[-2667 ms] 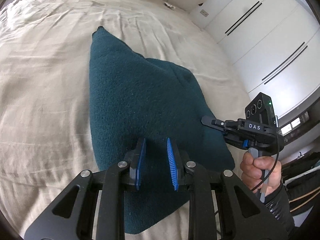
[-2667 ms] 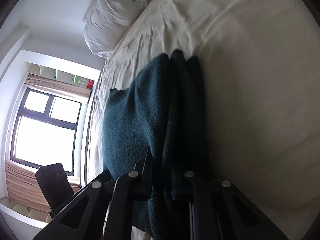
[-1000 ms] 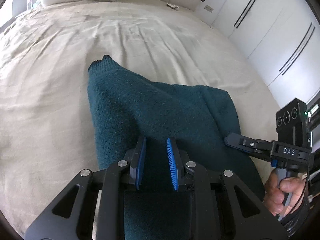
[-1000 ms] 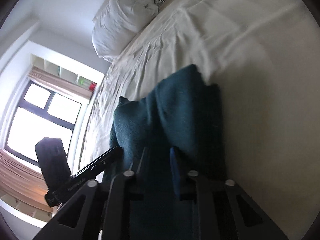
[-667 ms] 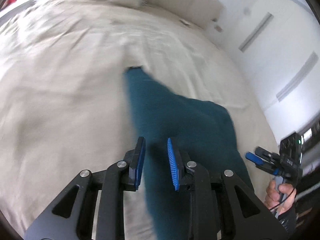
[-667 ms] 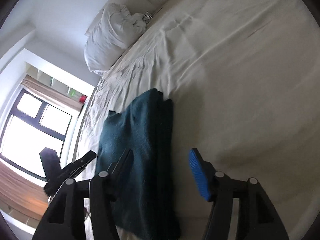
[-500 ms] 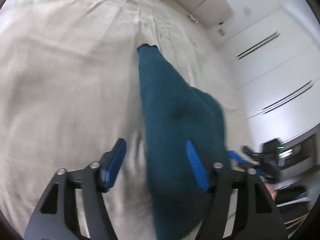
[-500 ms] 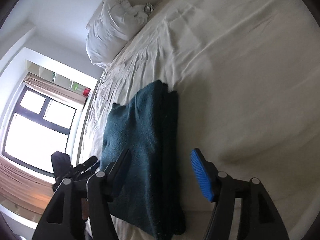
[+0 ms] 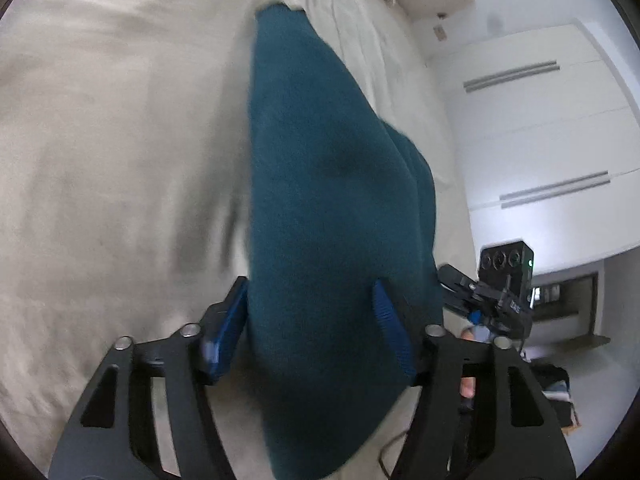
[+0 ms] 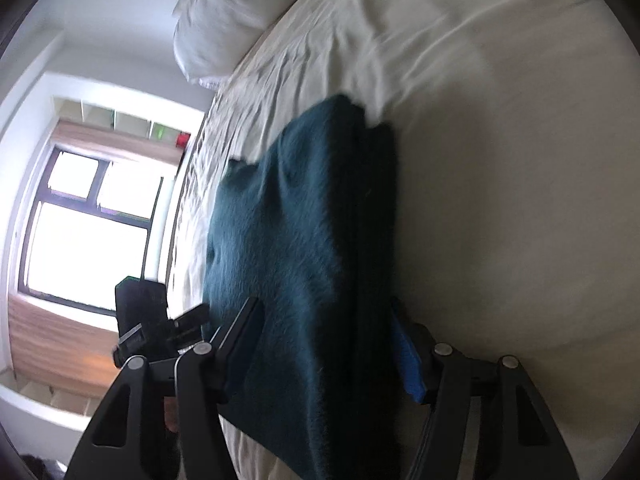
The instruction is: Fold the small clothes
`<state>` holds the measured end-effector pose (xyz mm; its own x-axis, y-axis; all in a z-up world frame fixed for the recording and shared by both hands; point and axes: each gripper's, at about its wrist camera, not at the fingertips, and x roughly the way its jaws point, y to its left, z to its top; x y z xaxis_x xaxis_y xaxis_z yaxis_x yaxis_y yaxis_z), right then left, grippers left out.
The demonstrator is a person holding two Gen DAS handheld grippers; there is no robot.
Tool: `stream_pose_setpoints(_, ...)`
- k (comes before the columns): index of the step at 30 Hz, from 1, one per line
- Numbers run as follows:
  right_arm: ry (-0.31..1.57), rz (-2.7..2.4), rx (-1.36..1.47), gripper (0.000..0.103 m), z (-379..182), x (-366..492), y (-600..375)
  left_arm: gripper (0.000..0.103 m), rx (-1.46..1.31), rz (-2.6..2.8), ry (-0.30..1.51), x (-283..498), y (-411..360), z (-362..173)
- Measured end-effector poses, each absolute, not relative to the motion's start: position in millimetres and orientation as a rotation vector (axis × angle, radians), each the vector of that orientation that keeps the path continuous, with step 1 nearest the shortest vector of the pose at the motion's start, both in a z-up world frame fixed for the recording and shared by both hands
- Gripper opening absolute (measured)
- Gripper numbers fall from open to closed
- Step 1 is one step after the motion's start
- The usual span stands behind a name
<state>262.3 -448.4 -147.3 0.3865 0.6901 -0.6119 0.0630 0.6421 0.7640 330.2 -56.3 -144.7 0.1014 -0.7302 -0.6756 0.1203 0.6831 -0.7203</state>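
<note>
Teal knit garment lies folded on the bed; both the left claw and the right claw gape wide astride it, so closing unevenly could drag layers askew.

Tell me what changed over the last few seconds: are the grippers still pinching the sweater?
No. Both have let go. The left gripper and the right gripper were nearly shut about a second ago; now their jaws stand wide open, one on each side of the teal sweater. The sweater, earlier lifted by its near edge, now lies folded on the bed. The pillow stayed at the head of the bed.
</note>
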Motion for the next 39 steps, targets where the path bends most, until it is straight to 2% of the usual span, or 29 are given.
stream_pose_setpoints(3,1.137,0.465,0.803,0.059,-151.6,259.5,-446.6,0.059,-0.481,-0.675,1.361,331.2,-70.9,-141.0)
stream_pose_setpoints(7,1.157,0.447,0.838,0.048,-159.0,263.8,-450.1,0.058,-0.550,-0.701,1.376,346.6,-72.3,-140.7)
stream_pose_setpoints(13,1.220,0.395,0.814,0.035,-160.2,269.1,-445.5,0.043,-0.446,-0.697,1.384,351.3,-82.2,-126.7)
stream_pose_setpoints(19,1.245,0.298,0.640,0.026,-138.2,268.8,-426.0,0.035,-0.342,-0.675,1.345,343.1,-92.5,-108.8)
stream_pose_setpoints(29,1.188,0.217,0.359,0.024,-78.8,248.9,-381.5,0.031,-0.276,-0.671,1.253,319.3,-87.2,-61.5)
stream_pose_setpoints(39,1.094,0.278,0.276,0.023,-18.2,214.9,-308.1,0.031,-0.286,-0.629,1.165,281.3,-11.9,-12.6)
